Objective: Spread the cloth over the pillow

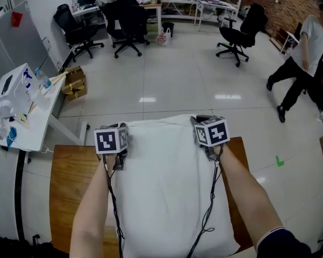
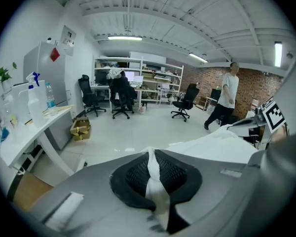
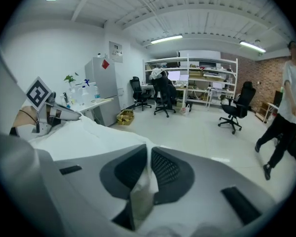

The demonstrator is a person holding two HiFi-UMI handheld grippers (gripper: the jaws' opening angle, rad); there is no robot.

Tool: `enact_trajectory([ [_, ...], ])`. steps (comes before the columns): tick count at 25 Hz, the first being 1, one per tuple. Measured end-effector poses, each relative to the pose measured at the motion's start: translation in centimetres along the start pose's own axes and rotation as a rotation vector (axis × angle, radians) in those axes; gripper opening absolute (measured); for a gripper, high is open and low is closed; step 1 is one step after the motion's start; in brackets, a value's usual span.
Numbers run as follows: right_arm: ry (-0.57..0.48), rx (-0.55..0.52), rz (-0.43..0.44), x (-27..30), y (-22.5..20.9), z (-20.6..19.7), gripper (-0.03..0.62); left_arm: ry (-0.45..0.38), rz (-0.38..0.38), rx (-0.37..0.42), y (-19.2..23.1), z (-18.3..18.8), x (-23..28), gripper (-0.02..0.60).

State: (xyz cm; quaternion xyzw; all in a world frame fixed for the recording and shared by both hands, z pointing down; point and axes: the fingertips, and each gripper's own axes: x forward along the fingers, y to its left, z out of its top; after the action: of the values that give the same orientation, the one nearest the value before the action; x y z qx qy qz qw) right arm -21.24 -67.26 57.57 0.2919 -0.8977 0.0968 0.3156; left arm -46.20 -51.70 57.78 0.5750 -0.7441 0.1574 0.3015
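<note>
A white cloth point(image 1: 172, 187) lies over a raised, pillow-shaped bulk on the wooden table point(image 1: 64, 171); the pillow itself is hidden under it. My left gripper point(image 1: 120, 127) is at the cloth's far left corner and my right gripper point(image 1: 202, 119) at its far right corner. In the left gripper view, the left gripper point(image 2: 152, 174) is shut on a twisted strip of cloth point(image 2: 153, 181). In the right gripper view, the right gripper point(image 3: 147, 169) pinches a fold of cloth point(image 3: 140, 196) between its dark pads. The rest of the cloth point(image 3: 79, 137) stretches toward the other gripper.
A white desk point(image 1: 16, 117) with bottles stands at the left, with a cardboard box point(image 1: 74, 83) beside it. Office chairs point(image 1: 126, 20) point(image 1: 242, 28) and shelves are across the tiled floor. A person point(image 1: 301, 63) walks at the far right.
</note>
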Motion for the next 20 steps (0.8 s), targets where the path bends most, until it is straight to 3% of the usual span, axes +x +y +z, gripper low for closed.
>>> enact_trajectory([
  [3, -0.027, 0.014, -0.070, -0.6, -1.3, 0.9, 0.162, -0.018, -0.011, 0.001, 0.6, 0.5, -0.8, 0.028],
  [4, -0.035, 0.015, -0.085, -1.0, -1.6, 1.3, 0.170, -0.023, -0.010, 0.000, 0.9, 0.6, -1.1, 0.032],
  [14, -0.140, 0.003, -0.094, -5.7, -2.2, 4.2, 0.155, -0.058, -0.006, 0.014, 0.8, 2.4, -3.2, 0.048],
  [20, -0.126, -0.064, -0.019, -6.7, 1.7, 2.3, 0.169, -0.078, -0.002, 0.008, 0.8, 3.1, -4.3, 0.091],
])
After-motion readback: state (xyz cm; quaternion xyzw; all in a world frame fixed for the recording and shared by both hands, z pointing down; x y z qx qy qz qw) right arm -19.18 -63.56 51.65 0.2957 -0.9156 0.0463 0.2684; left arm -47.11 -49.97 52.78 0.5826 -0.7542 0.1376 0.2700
